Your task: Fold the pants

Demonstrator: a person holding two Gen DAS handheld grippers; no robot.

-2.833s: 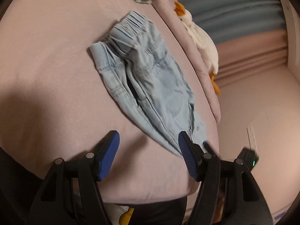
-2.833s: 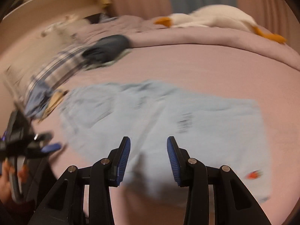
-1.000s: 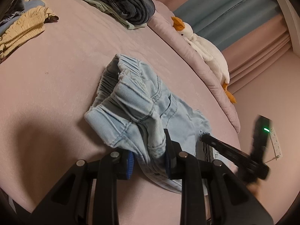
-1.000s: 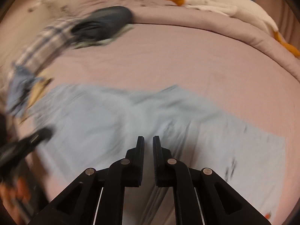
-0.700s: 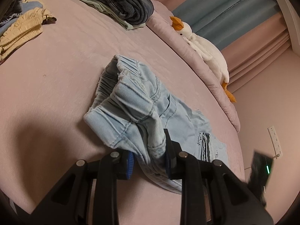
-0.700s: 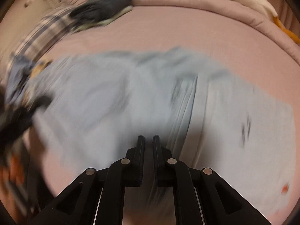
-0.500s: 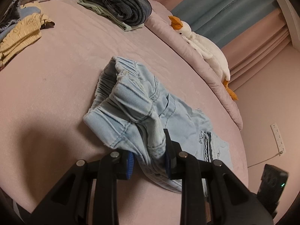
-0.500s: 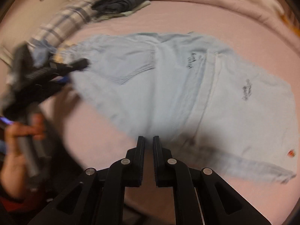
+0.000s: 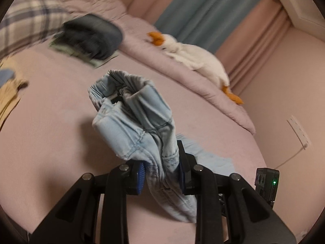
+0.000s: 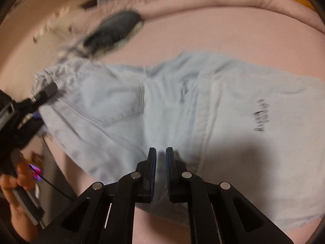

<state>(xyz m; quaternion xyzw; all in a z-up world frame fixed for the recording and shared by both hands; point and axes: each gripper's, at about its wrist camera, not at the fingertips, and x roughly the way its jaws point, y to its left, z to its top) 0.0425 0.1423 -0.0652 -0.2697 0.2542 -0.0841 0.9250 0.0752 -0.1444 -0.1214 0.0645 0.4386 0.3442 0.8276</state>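
Note:
Light blue denim pants [image 10: 162, 105] lie spread across the pink bed [image 9: 50, 122]. My left gripper [image 9: 160, 170] is shut on a bunched fold at the waistband end [image 9: 138, 122], which hangs raised off the bed. In the right wrist view that gripper [image 10: 40, 95] appears at the left edge, held by a hand [image 10: 18, 183]. My right gripper [image 10: 160, 162] hovers over the near edge of the pants, shut, with nothing seen pinched between its pads. Its black housing [image 9: 266, 181], with a green light, shows low on the right in the left wrist view.
A white plush duck [image 9: 193, 55] lies on the rolled quilt at the far side. A dark folded clothes pile [image 9: 91, 38] sits at the back left, beside plaid cloth [image 9: 26, 24] and a yellow garment [image 9: 10, 93]. A wall socket [image 9: 298, 132] is on the right wall.
My left gripper has risen and rolled, lifting the gripped waistband off the bed. My right gripper, still shut, has swept sideways over the pants.

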